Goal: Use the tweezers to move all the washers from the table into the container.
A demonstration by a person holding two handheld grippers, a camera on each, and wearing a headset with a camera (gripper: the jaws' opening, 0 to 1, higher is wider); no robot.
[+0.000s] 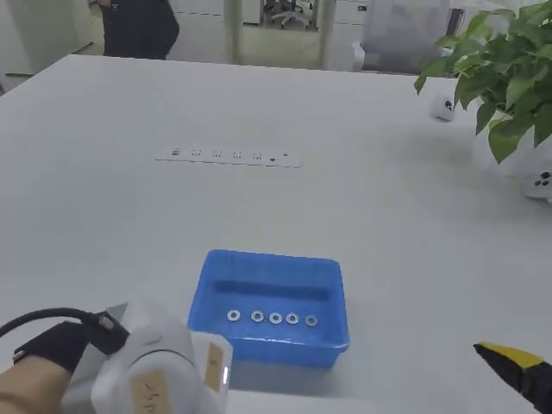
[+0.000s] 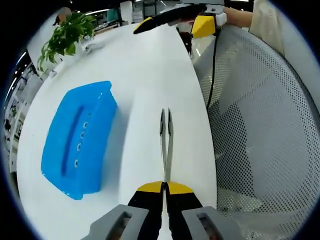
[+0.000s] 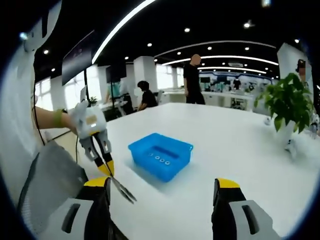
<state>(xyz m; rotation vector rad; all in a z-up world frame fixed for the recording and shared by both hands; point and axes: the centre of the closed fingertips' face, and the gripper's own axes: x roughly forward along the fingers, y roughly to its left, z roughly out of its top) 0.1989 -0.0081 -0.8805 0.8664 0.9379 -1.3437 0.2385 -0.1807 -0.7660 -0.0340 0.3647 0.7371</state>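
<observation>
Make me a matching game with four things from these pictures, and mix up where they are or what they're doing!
Things:
1. washers
2. tweezers
3. plant
4. right gripper

Places or states:
A. fingers wide open, holding nothing
B. lined up in a row inside the blue container
C. pinched in the fingers of the left gripper
D. green, at the far right of the head view

Right pairs: 1-B, 2-C, 3-D, 4-A

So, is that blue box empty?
No, five washers lie in a row on the floor of the blue box.
</observation>
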